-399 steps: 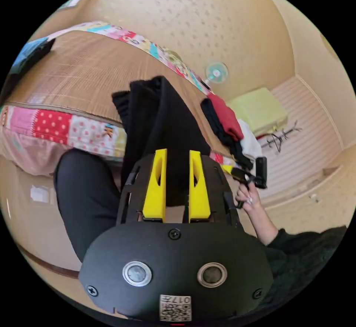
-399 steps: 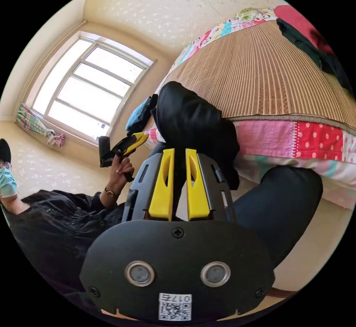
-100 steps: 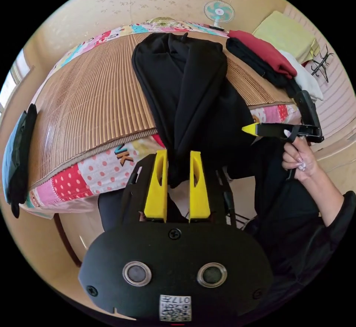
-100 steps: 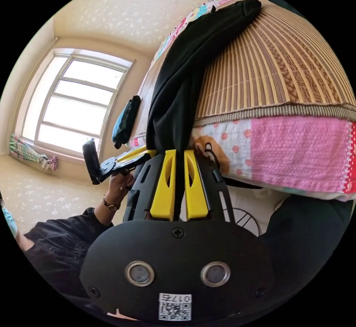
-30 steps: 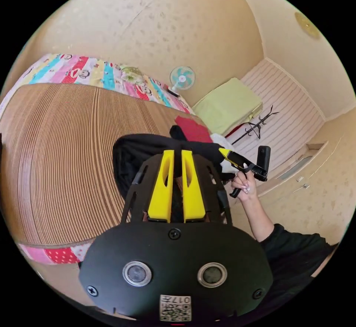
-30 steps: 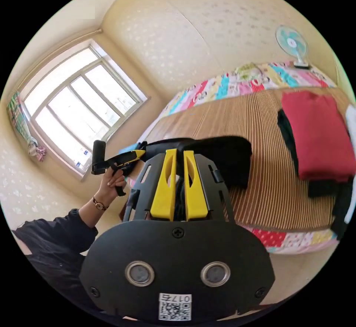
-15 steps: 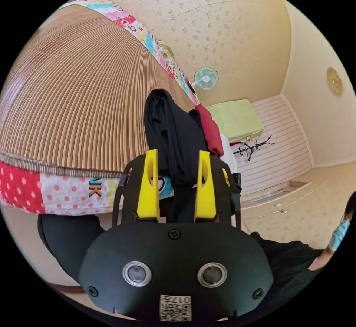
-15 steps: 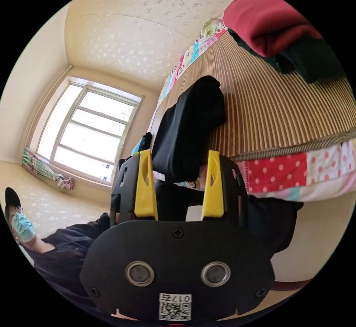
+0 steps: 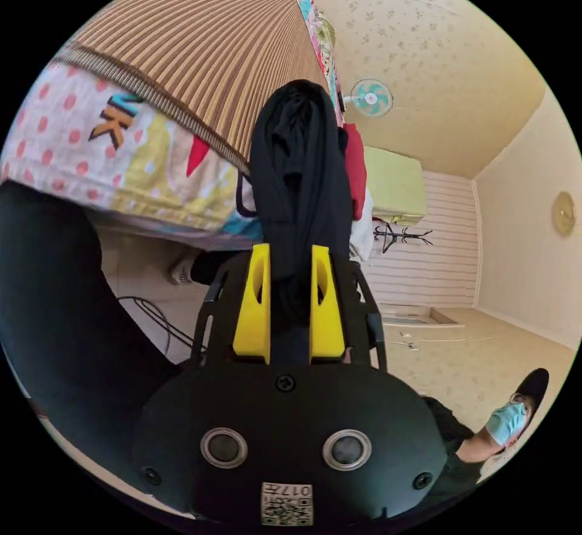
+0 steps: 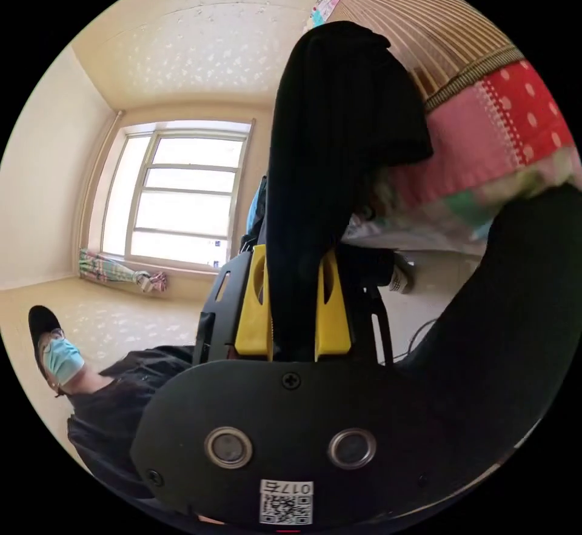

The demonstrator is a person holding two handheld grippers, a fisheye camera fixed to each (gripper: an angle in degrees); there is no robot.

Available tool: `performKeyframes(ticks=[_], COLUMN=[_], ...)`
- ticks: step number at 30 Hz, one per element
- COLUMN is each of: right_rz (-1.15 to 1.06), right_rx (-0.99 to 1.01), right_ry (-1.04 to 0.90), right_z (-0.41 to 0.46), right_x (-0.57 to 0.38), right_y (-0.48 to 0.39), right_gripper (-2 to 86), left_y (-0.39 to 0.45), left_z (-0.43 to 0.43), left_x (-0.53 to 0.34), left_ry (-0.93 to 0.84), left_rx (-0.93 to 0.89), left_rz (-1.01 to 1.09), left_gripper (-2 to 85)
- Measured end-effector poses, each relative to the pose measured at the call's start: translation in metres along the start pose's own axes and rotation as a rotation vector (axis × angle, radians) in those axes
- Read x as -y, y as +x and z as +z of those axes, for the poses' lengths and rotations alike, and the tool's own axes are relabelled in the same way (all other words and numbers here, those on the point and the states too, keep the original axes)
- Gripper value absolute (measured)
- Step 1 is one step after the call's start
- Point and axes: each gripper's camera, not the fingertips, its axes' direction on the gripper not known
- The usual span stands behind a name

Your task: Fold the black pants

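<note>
Both grippers have hold of the pants right now. In the left gripper view the left gripper (image 9: pixel 289 268) has its yellow jaws pinched in on a bunched black roll of the pants (image 9: pixel 301 171), which runs from between the jaws out toward the bed (image 9: pixel 200 44) edge. The fabric fills the whole gap between the jaws, so it looks like both are pressing on it.

Same deal in the right gripper view: the right gripper (image 10: pixel 293 283) is closed onto the pants (image 10: pixel 333 129), a thick black fold running up from the jaws and draping over the edge of the bed (image 10: pixel 448 38) (the striped bamboo mat (image 10: pixel 418 20) on top, patchwork quilt (image 10: pixel 485 129) hanging down the side).

So the pants sit at the near edge of the bed, partly on the mat and partly hanging over the quilt toward the grippers.

Other stuff: a red garment (image 9: pixel 356 165) just behind the pants in the left gripper view, a fan (image 9: pixel 371 97) on the wall, a coat rack (image 9: pixel 400 234), and a window (image 10: pixel 182 196) in the right gripper view. The person's dark leg (image 9: pixel 54 317) is close by.
</note>
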Motion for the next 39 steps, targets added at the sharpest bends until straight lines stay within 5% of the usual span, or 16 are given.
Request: performKeyframes(ticks=[5, 13, 18, 21, 23, 31, 35, 39], right_rz=[-0.108, -0.327, -0.567, -0.486, -0.286, -0.214, -0.031, -0.097], right_rx=[0.06, 0.022, -0.164, -0.309, -0.574, -0.958, -0.871, -0.897], right_ry=[0.045, 0.204, 0.427, 0.587, 0.671, 0.669, 0.525, 0.508], right_z=[-0.03, -0.091, -0.165, -0.215, -0.233, -0.13, -0.073, -0.036], right_x=[-0.083, -0.051, 0.003, 0.043, 0.052, -0.102, -0.172, -0.185], right_y=[-0.063, -0.135, -0.228, -0.25, -0.248, -0.118, -0.029, -0.038], right_gripper=[9.0, 8.2, 9.5, 12.0, 13.0, 1.8, 0.6, 0.3], left_y=[0.019, 0.167, 0.32, 0.395, 0.407, 0.239, 0.117, 0.059], left_z=[-0.019, -0.009, 0.038, 0.091, 0.122, 0.125, 0.044, -0.093], left_x=[-0.091, -0.059, 0.012, 0.056, 0.072, -0.023, -0.094, -0.16], left_ry=[-0.07, -0.106, -0.04, -0.063, -0.104, -0.083, -0.046, 0.227], left_rx=[-0.209, -0.096, -0.087, 0.01, 0.109, 0.46, 0.472, 0.715], left_rz=[0.028, 0.344, 0.636, 0.748, 0.728, 0.714, 0.466, 0.28], left_gripper=[10.0, 9.7, 9.9, 11.1, 10.4, 4.2, -0.4, -0.8])
